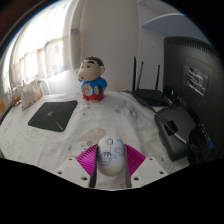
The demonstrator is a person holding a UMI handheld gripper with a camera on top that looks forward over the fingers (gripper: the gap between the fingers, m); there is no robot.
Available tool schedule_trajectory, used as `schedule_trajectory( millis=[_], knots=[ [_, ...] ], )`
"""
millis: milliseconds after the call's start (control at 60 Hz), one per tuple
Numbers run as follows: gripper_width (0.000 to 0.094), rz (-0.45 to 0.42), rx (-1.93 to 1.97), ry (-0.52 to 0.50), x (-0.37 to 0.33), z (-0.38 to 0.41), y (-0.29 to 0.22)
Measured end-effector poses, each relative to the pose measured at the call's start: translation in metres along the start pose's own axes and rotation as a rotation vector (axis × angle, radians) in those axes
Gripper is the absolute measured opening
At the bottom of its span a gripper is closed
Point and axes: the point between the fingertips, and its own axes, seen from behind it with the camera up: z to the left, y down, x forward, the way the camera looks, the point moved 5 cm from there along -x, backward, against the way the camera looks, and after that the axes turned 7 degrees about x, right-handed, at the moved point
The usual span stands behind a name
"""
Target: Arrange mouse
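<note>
So the tongs (110,168) sit low over the surface (75,140), spread fairly wide, and the white mouse (110,156) is right between the pink pads (88,157). I can't tell if both pads actually press on it; looks like it's resting on the white cloth. Its long axis runs straight ahead along the fingers. Ahead there's open room: black mousepad (52,115) off to the left, a toy figure (93,80) further back, black adapter and cables (175,130) crowding the right, so left-forward seems the safer way to slide.
</note>
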Motion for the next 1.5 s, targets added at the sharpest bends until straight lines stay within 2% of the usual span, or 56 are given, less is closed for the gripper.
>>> schedule_trajectory(
  millis=[133, 267, 367, 517, 583, 683, 733, 800, 850, 883, 900, 917, 950, 1033, 1183, 1350, 1500],
  knots=[
    [0.0362, -0.019, 0.007, -0.043, -0.014, 0.039, -0.051],
    [0.0348, -0.079, -0.002, -0.108, -0.013, 0.113, -0.106],
    [0.0346, -0.078, 0.009, -0.159, 0.008, 0.179, -0.127],
    [0.0348, -0.056, -0.029, -0.148, 0.067, 0.263, -0.124],
    [0.0347, -0.024, -0.014, -0.152, 0.095, 0.293, -0.111],
    [0.0347, 0.001, -0.018, -0.106, 0.134, 0.313, -0.085],
    [0.0348, 0.040, -0.014, -0.090, 0.148, 0.318, -0.068],
    [0.0448, 0.070, 0.008, -0.053, 0.160, 0.317, -0.054],
    [0.0519, 0.047, 0.007, -0.043, 0.161, 0.318, -0.056],
    [0.0695, 0.051, -0.002, -0.019, 0.159, 0.316, -0.057],
    [0.0805, 0.057, -0.008, -0.010, 0.157, 0.315, -0.057],
    [0.0866, 0.062, -0.012, -0.007, 0.155, 0.315, -0.057],
    [0.0817, 0.070, -0.015, -0.006, 0.150, 0.315, -0.059],
    [0.0854, 0.082, 0.012, -0.008, 0.123, 0.314, -0.067],
    [0.0854, 0.138, 0.017, -0.010, 0.031, 0.308, -0.076],
    [0.0851, 0.185, -0.023, 0.037, -0.081, 0.292, -0.066],
    [0.0852, 0.198, -0.002, 0.020, -0.138, 0.293, -0.052]
  ],
)
